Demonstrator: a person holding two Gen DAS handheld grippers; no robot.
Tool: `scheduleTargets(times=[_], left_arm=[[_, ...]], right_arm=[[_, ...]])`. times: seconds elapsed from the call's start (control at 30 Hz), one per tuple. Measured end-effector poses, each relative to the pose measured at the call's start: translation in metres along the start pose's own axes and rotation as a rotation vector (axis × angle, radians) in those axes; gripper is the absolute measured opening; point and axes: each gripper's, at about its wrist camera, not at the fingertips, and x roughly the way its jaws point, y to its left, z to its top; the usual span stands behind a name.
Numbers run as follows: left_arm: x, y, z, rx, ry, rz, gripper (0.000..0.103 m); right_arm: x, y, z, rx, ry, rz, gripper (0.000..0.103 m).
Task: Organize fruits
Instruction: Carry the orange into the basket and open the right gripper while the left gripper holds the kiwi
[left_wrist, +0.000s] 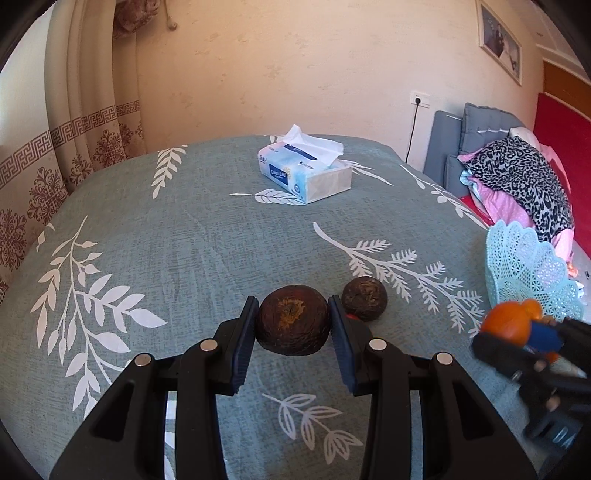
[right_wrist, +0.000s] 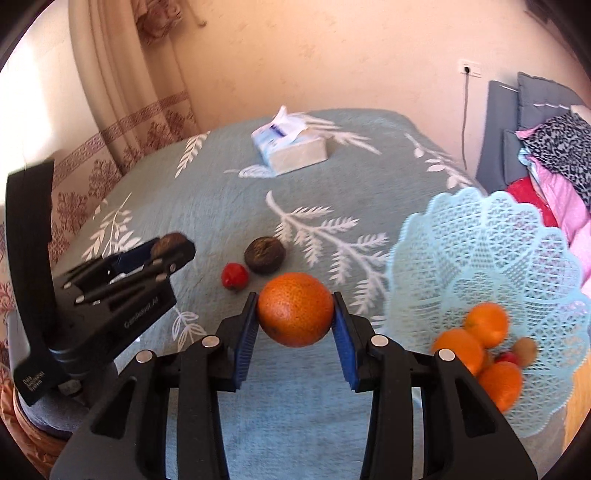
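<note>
My left gripper (left_wrist: 293, 307) is shut on a dark brown round fruit (left_wrist: 293, 326), held just above the leaf-print cloth. A second brown fruit (left_wrist: 364, 298) lies on the cloth to its right, beside a small red fruit (right_wrist: 233, 276). My right gripper (right_wrist: 295, 300) is shut on an orange (right_wrist: 295, 309), its blue pads pressing both sides. In the left wrist view that gripper (left_wrist: 517, 334) is blurred at the right, near the pale blue lace basket (left_wrist: 528, 266). The basket (right_wrist: 498, 240) holds several oranges (right_wrist: 487, 323) and small fruits. The left gripper (right_wrist: 173, 248) shows at the left.
A tissue box (left_wrist: 304, 171) stands at the far side of the cloth-covered table (left_wrist: 184, 240). Patterned curtains hang at the left. Piled clothes and grey cushions (left_wrist: 517, 173) lie beyond the right edge. A wicker stool (right_wrist: 33, 435) sits at the lower left.
</note>
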Motion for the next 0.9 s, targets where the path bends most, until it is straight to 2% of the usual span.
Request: scheduleTargets(times=[0.5, 0.9], left_arm=[[-0.008, -0.025, -0.006, 0.054, -0.01, -0.034, 0.039], [-0.015, -0.044, -0.013, 0.093, -0.014, -0.046, 0.039]], right_arm=[[-0.024, -0.066, -0.009, 0.131, -0.031, -0.117, 0.04], [-0.032, -0.089, -0.017, 0.18, -0.042, -0.13, 0.043]])
